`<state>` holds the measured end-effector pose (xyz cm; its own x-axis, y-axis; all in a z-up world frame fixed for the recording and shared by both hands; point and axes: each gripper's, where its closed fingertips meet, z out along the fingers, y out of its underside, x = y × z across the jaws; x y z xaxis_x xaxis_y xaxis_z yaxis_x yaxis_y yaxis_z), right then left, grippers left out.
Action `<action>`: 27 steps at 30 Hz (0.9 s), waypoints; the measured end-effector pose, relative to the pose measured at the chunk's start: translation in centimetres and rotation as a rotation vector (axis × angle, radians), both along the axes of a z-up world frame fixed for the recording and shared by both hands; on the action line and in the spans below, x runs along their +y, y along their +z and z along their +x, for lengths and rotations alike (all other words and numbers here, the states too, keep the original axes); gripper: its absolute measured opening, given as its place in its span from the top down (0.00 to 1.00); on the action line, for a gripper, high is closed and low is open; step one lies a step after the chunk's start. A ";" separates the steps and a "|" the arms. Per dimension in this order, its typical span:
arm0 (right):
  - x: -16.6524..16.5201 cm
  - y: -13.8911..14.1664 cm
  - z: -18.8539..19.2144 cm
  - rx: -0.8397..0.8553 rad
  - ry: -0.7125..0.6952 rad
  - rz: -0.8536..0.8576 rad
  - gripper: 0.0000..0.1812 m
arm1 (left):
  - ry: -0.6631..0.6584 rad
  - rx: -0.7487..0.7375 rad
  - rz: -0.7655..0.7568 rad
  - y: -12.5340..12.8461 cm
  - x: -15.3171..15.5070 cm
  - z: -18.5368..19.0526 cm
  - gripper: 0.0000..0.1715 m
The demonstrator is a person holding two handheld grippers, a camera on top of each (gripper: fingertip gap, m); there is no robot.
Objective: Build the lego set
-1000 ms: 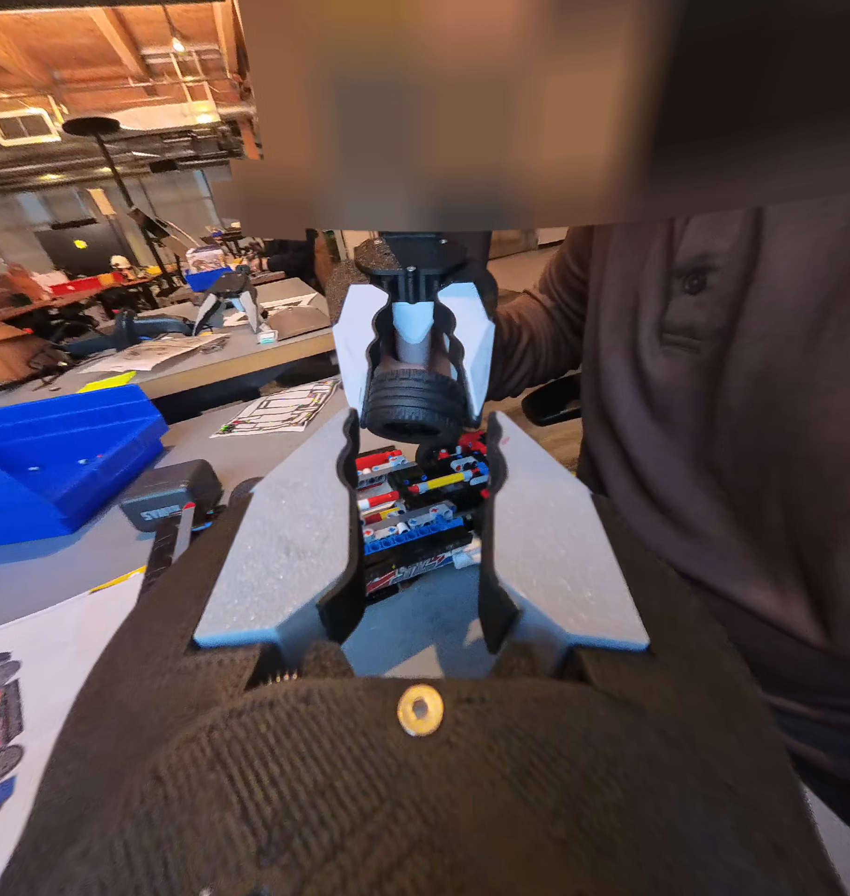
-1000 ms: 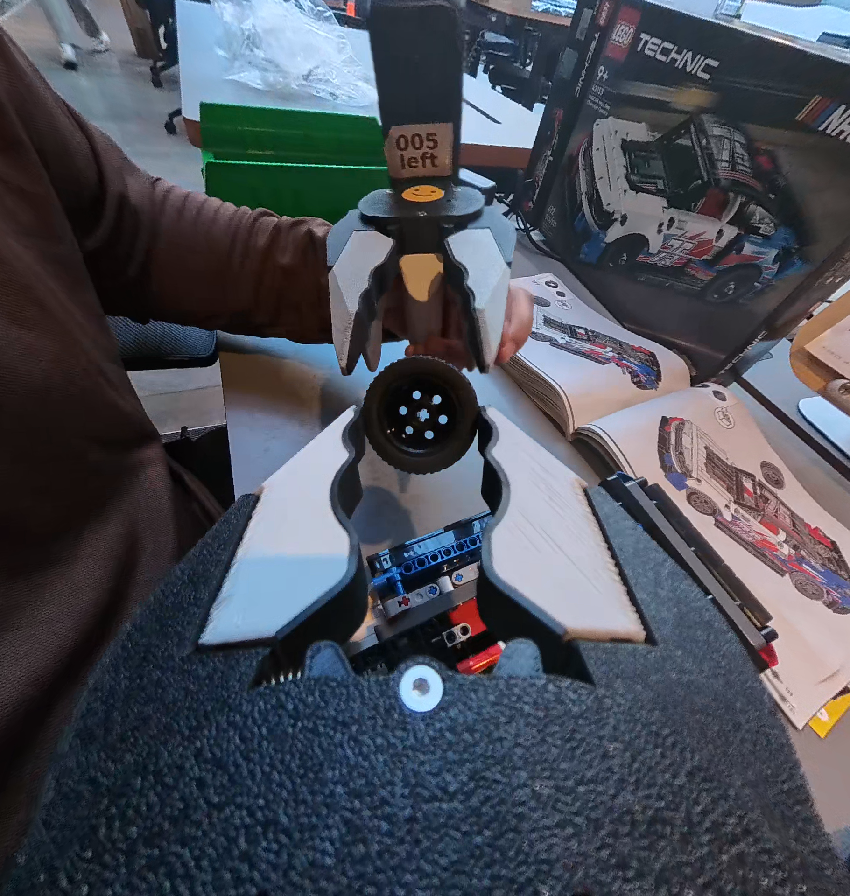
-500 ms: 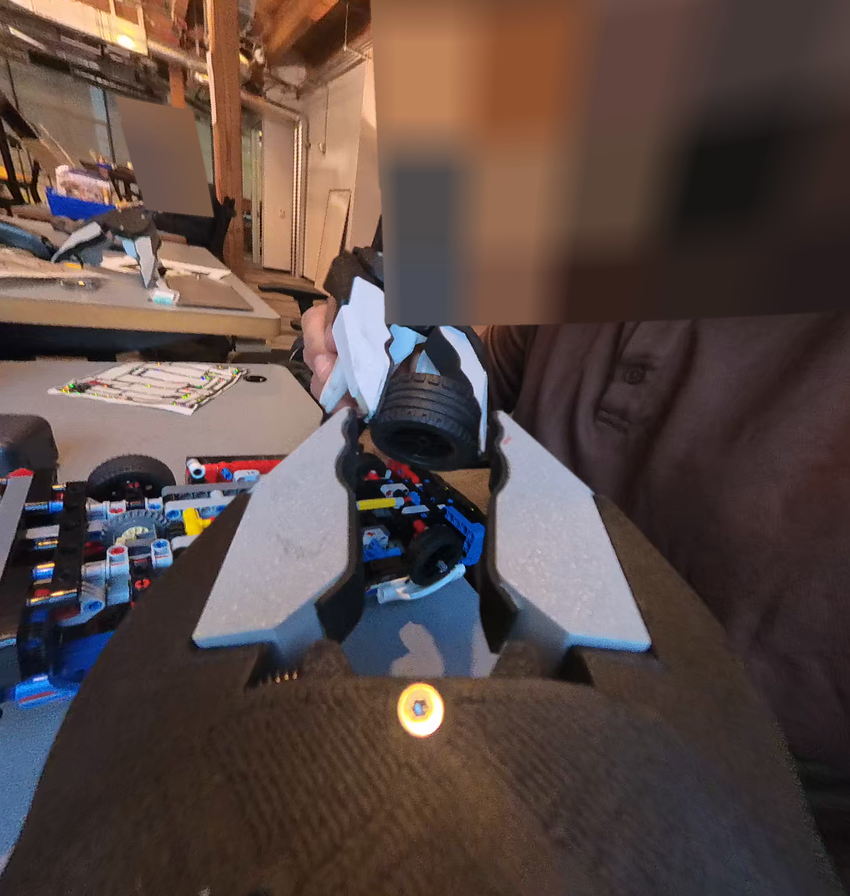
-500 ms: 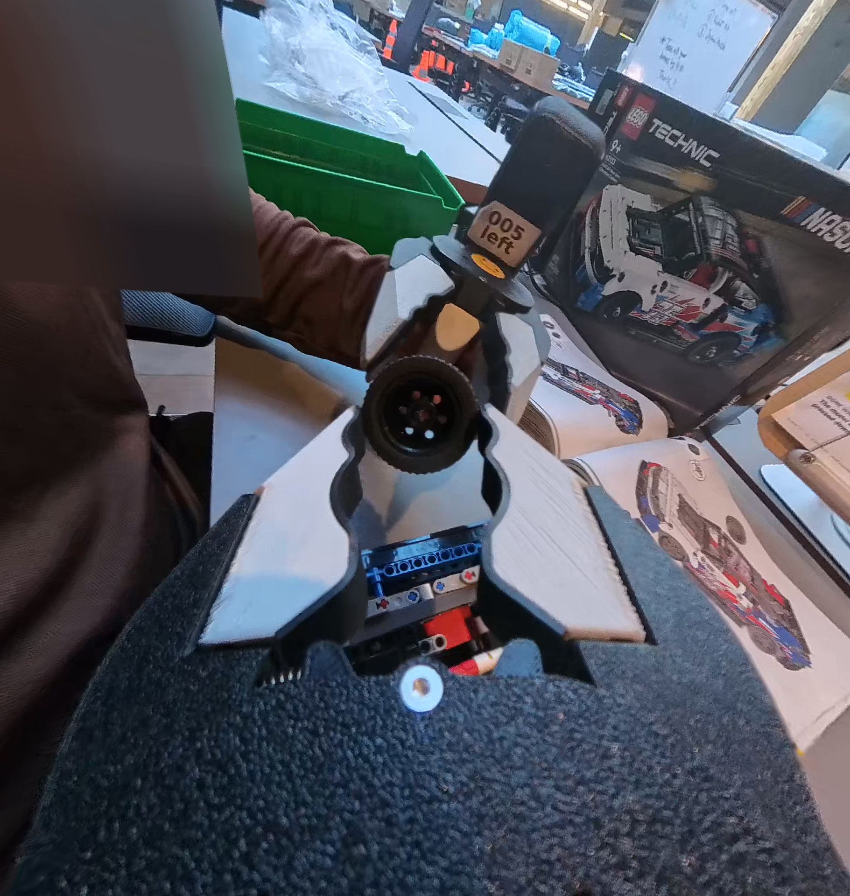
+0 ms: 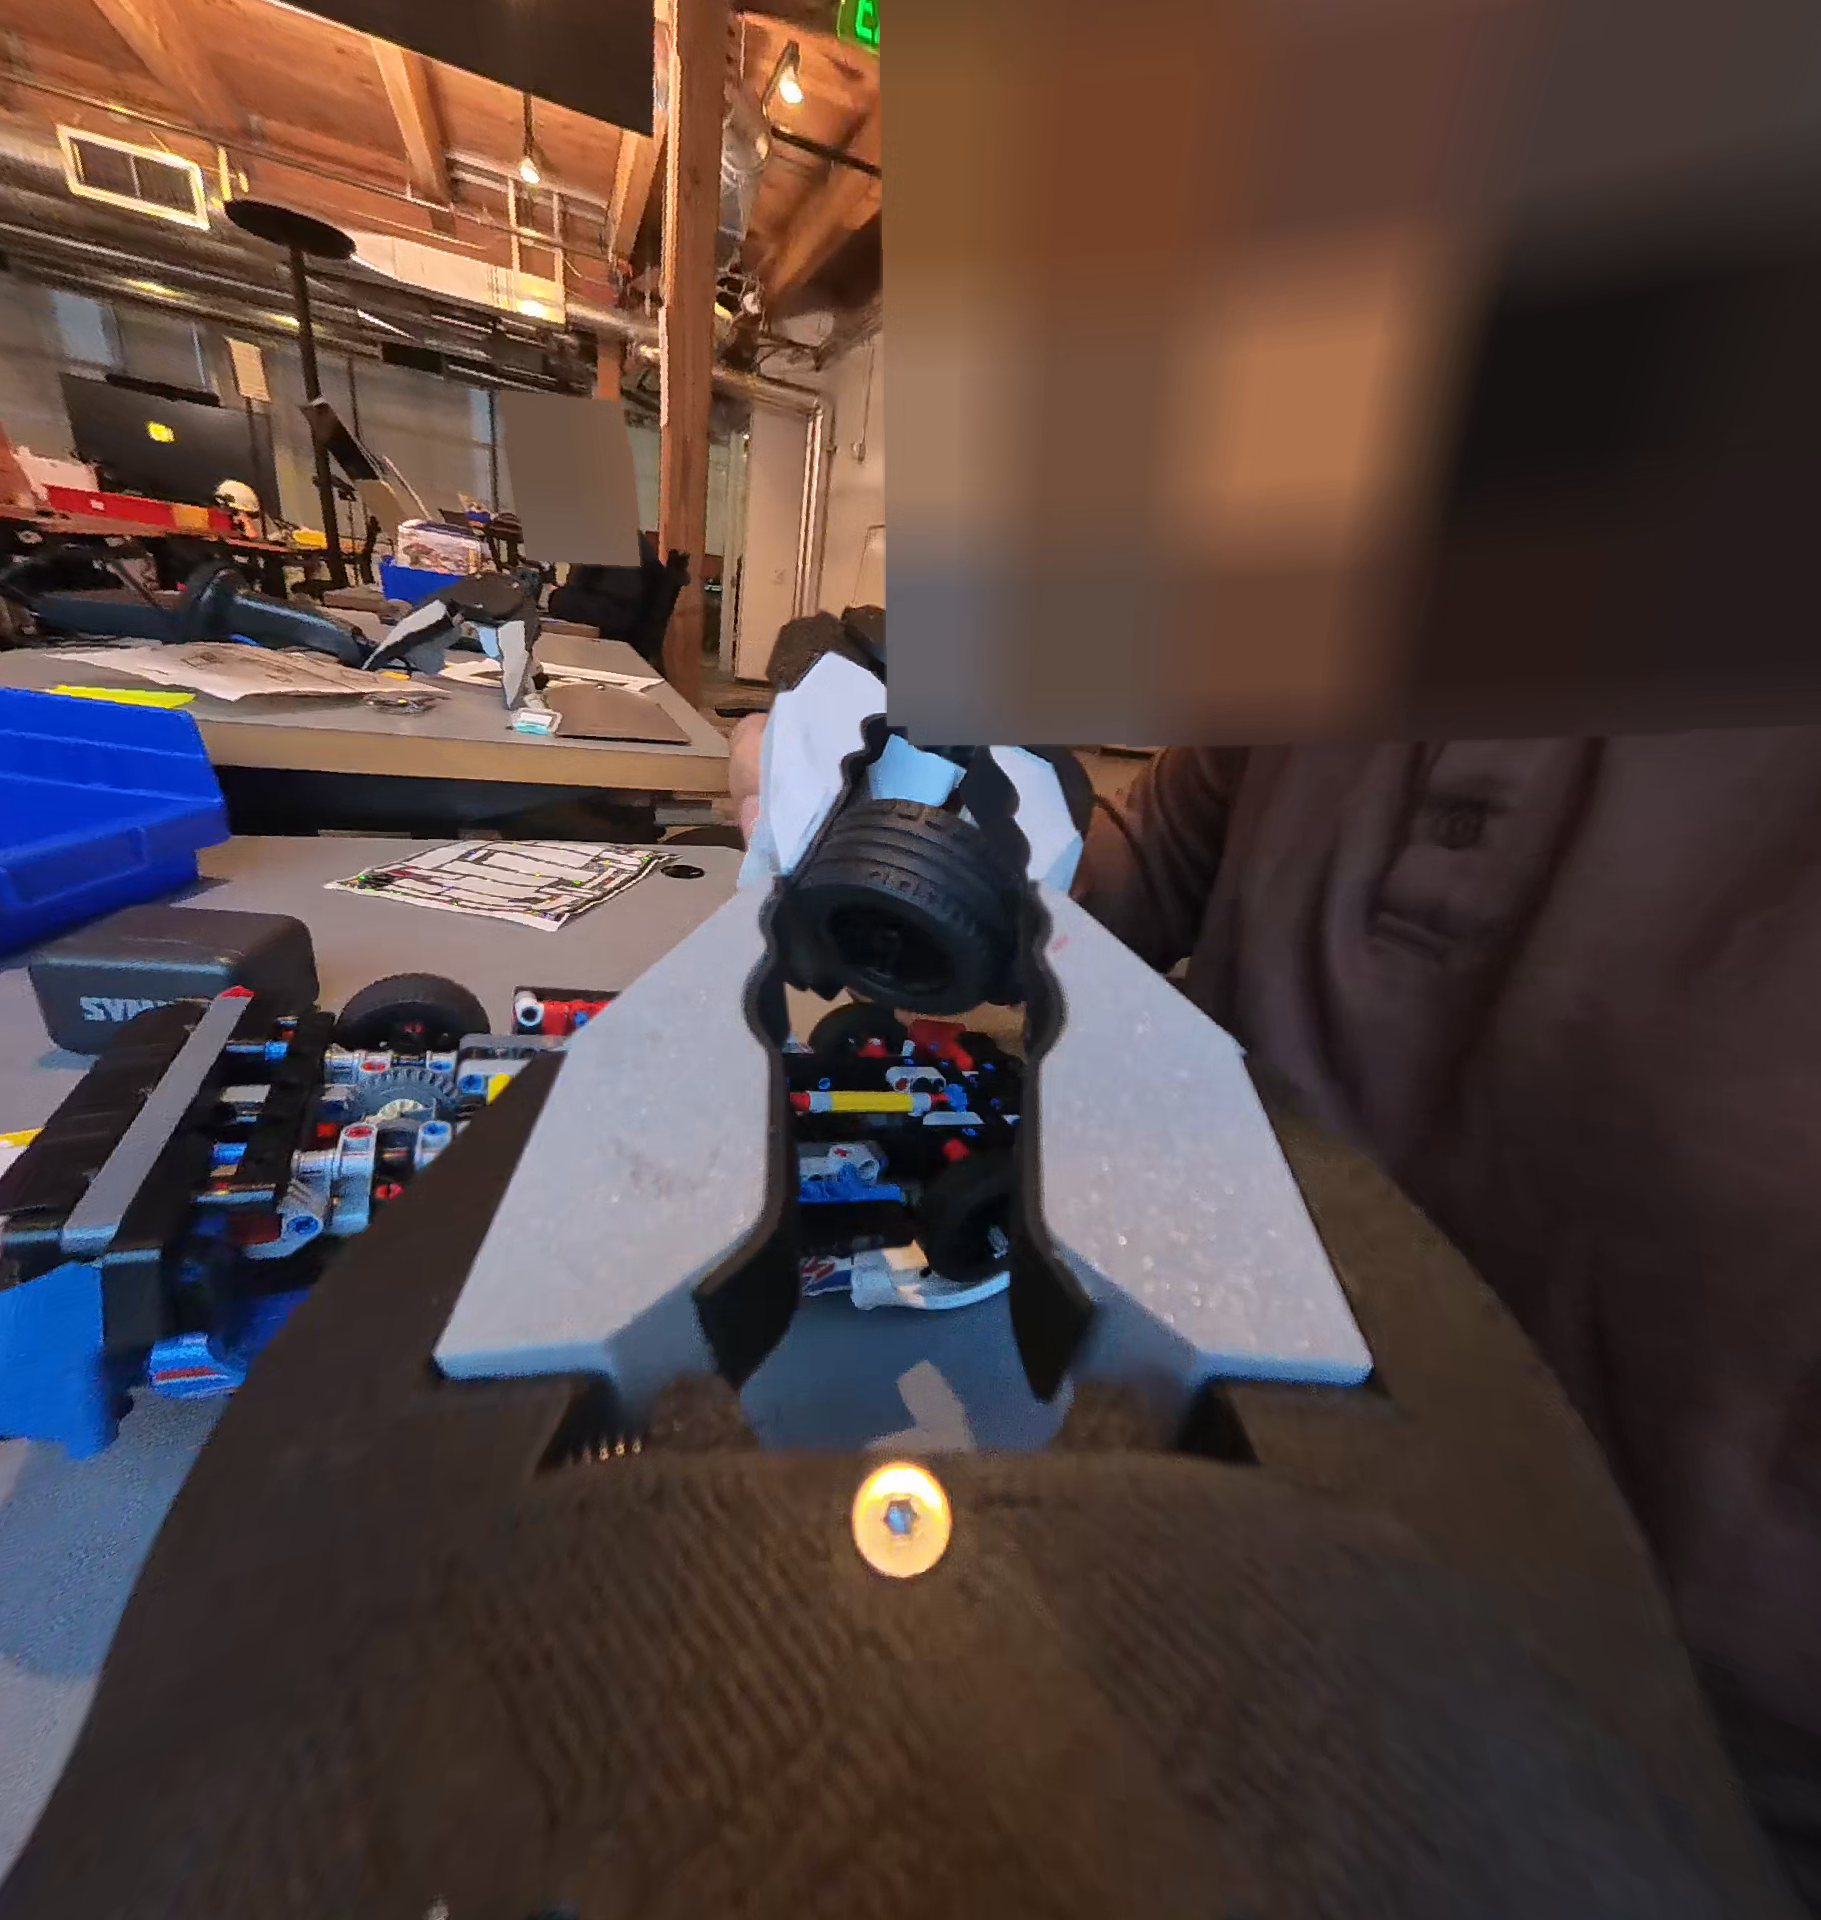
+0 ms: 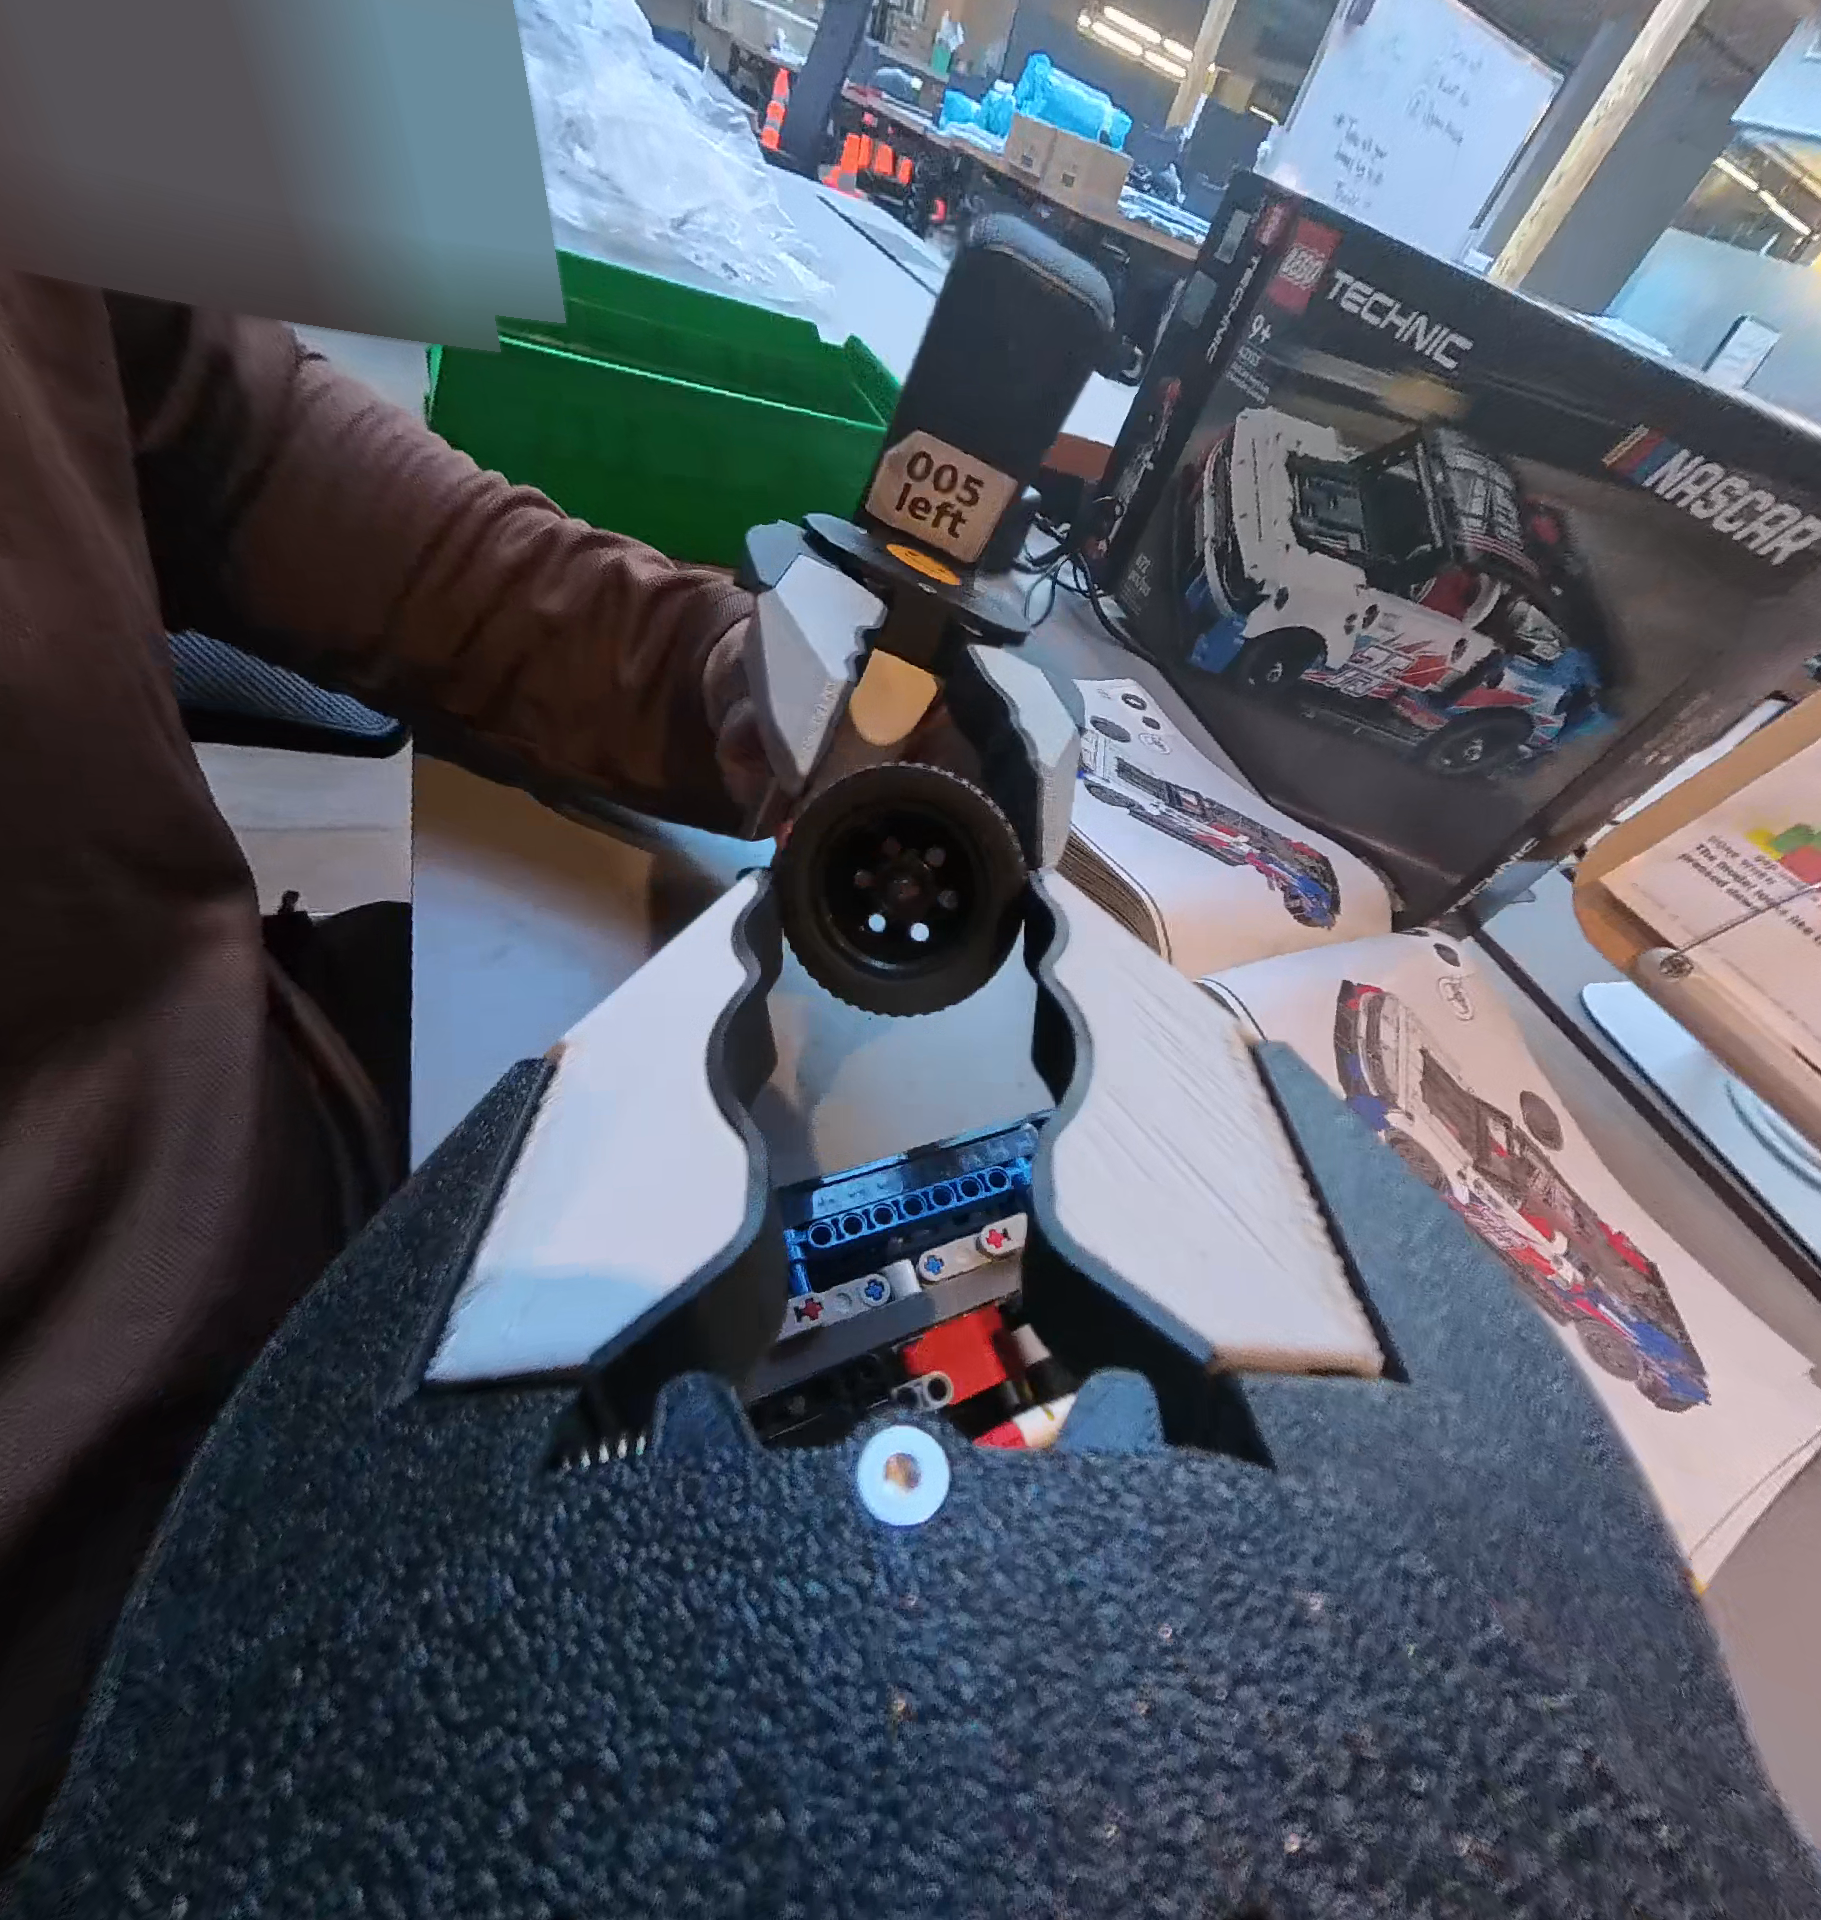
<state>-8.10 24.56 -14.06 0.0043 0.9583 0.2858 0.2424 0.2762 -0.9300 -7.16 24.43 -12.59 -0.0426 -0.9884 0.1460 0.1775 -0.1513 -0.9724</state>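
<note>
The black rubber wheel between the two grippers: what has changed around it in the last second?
The left gripper moved in from just apart until its fingertips flank the black rubber wheel, and it tilted sideways. Whether it grips yet is unclear. The right gripper still holds the wheel, and the part-built multicoloured brick chassis stays on the grey table.

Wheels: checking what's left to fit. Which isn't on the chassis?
The wheel in the right gripper, off the table; the other wheels sit mounted on the chassis.

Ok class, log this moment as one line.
right gripper: clamps black wheel | left gripper: flanks wheel, grip unclear | chassis: on table, below
</note>
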 end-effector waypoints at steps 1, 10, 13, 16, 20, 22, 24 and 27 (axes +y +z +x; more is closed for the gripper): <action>-0.1 0.0 -0.1 0.002 0.000 0.001 0.77 | -0.005 -0.007 -0.012 0.1 0.0 -0.1 0.77; 1.1 -0.6 -0.1 -0.020 -0.093 0.036 0.77 | 0.003 -0.126 -0.257 -0.3 1.1 -0.5 0.85; 1.6 -0.9 0.0 -0.053 -0.122 0.074 0.77 | 0.050 -0.051 -0.260 -1.0 1.5 -1.2 0.82; 2.1 -1.4 0.2 -0.082 -0.145 0.096 0.77 | 0.094 0.009 -0.319 -1.0 2.0 -1.7 0.78; 2.5 -2.3 -0.1 -0.130 -0.176 0.117 0.77 | 0.185 0.233 -0.423 -3.2 2.5 0.0 0.74; 3.0 -2.7 -0.2 -0.159 -0.213 0.149 0.77 | 0.157 0.233 -0.478 -3.1 2.2 0.6 0.85; 3.5 -2.8 -0.1 -0.167 -0.245 0.178 0.77 | 0.208 0.213 -0.488 -3.2 2.7 0.6 0.86; 3.9 -2.5 0.4 -0.159 -0.278 0.200 0.77 | 0.265 0.154 -0.573 -3.1 3.7 -0.2 0.88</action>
<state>-7.75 28.42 -16.58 0.1970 0.8521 0.4849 0.4711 0.3515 -0.8090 -7.32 28.10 -15.74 0.2554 -0.7265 0.6379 0.1450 -0.6236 -0.7682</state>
